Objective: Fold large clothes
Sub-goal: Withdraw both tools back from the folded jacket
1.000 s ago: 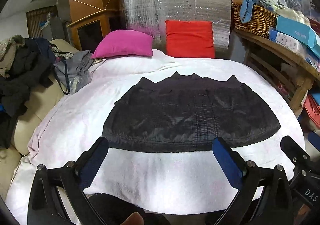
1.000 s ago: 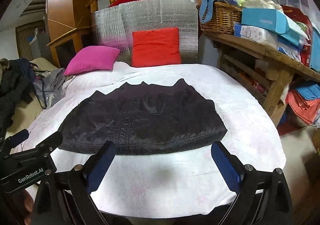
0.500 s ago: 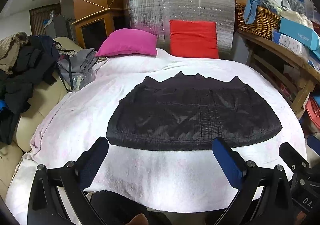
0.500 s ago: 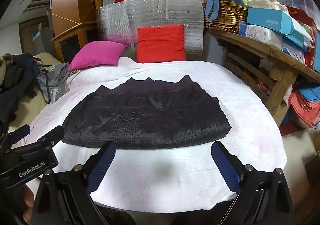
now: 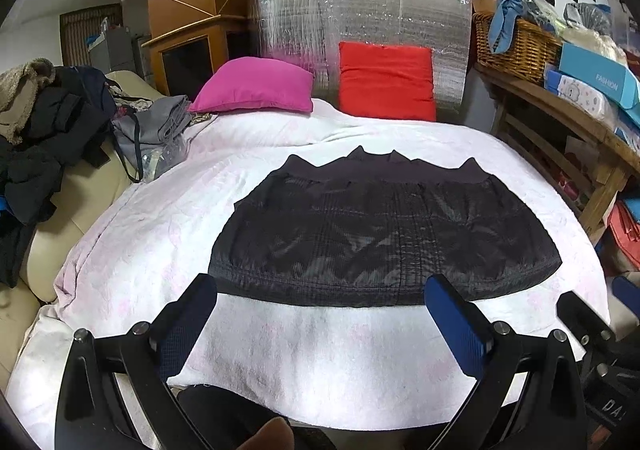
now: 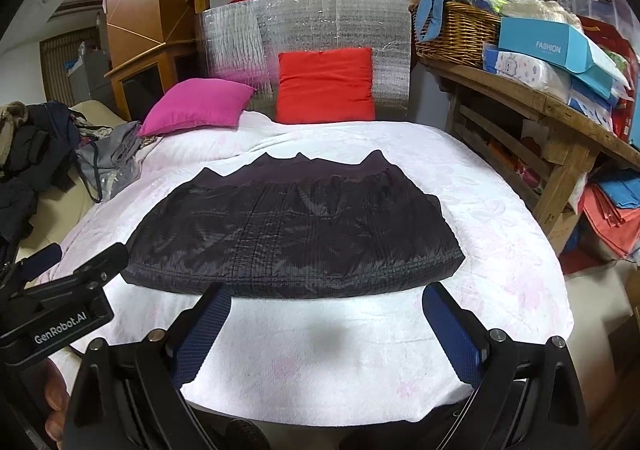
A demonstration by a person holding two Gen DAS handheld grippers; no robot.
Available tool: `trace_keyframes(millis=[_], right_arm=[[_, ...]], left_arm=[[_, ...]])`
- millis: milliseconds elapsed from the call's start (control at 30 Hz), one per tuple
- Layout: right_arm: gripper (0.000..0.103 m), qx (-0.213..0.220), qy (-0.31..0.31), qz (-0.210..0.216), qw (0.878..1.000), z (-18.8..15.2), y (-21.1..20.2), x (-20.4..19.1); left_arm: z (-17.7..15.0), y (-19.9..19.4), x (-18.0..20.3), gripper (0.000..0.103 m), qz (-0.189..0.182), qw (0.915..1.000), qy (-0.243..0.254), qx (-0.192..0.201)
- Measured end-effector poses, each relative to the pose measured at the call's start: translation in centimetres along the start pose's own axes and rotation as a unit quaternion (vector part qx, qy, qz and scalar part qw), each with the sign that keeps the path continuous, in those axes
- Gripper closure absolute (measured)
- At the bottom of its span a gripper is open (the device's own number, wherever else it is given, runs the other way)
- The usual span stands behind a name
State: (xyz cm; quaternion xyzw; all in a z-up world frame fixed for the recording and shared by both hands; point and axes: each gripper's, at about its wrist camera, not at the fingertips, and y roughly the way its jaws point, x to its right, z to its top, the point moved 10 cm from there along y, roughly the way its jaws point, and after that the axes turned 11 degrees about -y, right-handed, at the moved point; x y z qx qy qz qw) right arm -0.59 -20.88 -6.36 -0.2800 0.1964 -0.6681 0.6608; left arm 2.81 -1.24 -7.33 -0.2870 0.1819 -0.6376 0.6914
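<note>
- Two grippers hover level over a white-covered bed (image 5: 152, 234), pointing toward 12 o'clock.
- Left gripper (image 5: 320, 292) and right gripper (image 6: 326, 300): jaws wide apart, holding nothing.
- Black skirt (image 6: 296, 234) lies flat mid-bed, hem just beyond both grippers.

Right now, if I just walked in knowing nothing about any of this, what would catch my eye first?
Probably the black garment, spread flat in the middle of the white blanket, dark against pale. Behind it, a pink cushion and a red cushion sit at the far end before a shiny silver foil panel. Nearest you, the left gripper and right gripper both hover open, just short of the garment's near edge.
</note>
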Motion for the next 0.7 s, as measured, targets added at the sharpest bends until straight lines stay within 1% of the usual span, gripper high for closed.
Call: trace_keyframes(millis=[100, 367, 700], right_arm=[[0.005, 0.004, -0.001, -0.007, 1.000, 0.2, 0.0, 0.2], [0.005, 0.000, -0.002, -0.004, 1.000, 0.3, 0.6, 0.3], [0.005, 0.000, -0.006, -0.006, 1.000, 0.6, 1.2, 0.1]], left_arm=[[-0.2, 0.3, 0.0, 0.000, 0.006, 1.0000, 0.003, -0.003], [-0.2, 0.8, 0.4, 0.000, 0.009, 0.9999, 0.011, -0.008], [0.1, 0.6, 1.3, 0.000, -0.004, 0.9997, 0.026, 0.003]])
